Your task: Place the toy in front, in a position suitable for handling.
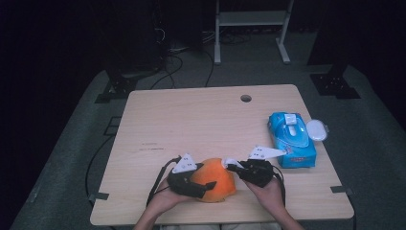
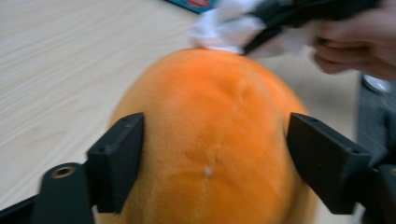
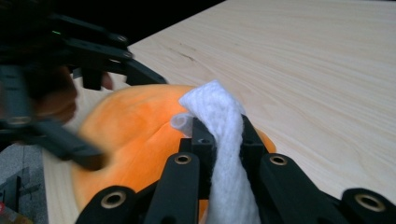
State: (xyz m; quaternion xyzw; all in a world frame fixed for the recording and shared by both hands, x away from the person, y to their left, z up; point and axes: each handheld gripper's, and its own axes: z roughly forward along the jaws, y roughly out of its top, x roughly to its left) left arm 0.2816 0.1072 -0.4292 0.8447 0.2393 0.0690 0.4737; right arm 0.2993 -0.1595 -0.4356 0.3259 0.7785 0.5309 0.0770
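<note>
An orange plush ball (image 1: 216, 181) sits near the table's front edge, with my left gripper (image 1: 203, 186) around its near-left side. In the left gripper view the plush (image 2: 210, 154) bulges between the two black jaws, and the left gripper (image 2: 215, 126) presses into it on both sides. My right gripper (image 1: 233, 167) is shut on a folded white wipe (image 3: 219, 107). The wipe's end (image 2: 224, 28) rests against the top of the plush (image 3: 130, 135). In the right gripper view the right gripper (image 3: 222, 128) pinches the wipe upright between its tips.
A blue pack of wipes (image 1: 292, 139) lies to the right, with a round white lid (image 1: 316, 129) beside it. The wooden table (image 1: 191, 120) has a cable hole (image 1: 245, 98) near its far edge. The person's hands enter from the front edge.
</note>
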